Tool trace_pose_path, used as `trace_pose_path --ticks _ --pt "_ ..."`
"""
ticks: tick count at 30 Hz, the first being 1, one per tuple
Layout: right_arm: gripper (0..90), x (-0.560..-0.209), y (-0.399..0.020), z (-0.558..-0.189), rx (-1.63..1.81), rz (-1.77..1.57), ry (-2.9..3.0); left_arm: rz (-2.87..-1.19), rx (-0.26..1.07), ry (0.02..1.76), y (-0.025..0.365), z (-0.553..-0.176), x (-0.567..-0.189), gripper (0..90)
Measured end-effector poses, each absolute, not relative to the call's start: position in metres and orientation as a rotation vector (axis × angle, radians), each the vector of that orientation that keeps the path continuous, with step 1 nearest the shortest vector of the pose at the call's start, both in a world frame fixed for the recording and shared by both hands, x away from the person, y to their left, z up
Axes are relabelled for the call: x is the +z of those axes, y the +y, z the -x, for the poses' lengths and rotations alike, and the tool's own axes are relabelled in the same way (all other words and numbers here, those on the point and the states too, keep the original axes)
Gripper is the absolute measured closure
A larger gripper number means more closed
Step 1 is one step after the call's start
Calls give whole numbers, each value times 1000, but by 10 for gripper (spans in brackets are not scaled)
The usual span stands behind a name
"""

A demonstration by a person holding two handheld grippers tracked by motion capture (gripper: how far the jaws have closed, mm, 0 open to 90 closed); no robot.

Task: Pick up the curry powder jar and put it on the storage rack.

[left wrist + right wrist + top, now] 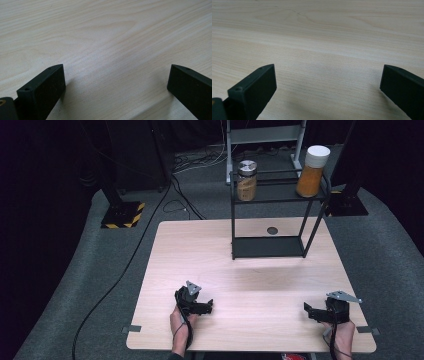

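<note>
On the pale wooden table [240,280] a person's hands hold two black grippers near the front edge. My left gripper [209,306] lies at front left, pointing right; in the left gripper view it [116,80] is open over bare wood. My right gripper [307,309] lies at front right, pointing left; in the right gripper view it [328,80] is open too, nothing between the jaws. At the back stands a black wire rack [272,200], holding a small jar with a silver lid [246,181] and a taller jar of orange powder with a white lid [313,171].
A round hole [272,230] marks the table's back edge under the rack. Cables [130,260] run over the grey carpet at left, by a black stand base with yellow stripes [122,214]. Another stand base [347,204] sits at right, a grey frame [265,137] behind.
</note>
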State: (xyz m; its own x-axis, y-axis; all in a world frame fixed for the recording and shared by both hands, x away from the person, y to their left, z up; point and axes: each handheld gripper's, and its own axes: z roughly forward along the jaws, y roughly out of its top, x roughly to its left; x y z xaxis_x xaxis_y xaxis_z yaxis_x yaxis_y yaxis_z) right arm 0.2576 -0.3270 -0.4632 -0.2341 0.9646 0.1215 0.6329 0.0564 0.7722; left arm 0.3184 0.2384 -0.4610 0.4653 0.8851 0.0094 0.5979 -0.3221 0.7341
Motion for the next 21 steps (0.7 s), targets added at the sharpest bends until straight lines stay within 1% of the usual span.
trace_pose_path --ticks 21 --pt "6 -461 -323 -262 990 -1603 1926 -2038 548 1238 238 -318 -461 9"
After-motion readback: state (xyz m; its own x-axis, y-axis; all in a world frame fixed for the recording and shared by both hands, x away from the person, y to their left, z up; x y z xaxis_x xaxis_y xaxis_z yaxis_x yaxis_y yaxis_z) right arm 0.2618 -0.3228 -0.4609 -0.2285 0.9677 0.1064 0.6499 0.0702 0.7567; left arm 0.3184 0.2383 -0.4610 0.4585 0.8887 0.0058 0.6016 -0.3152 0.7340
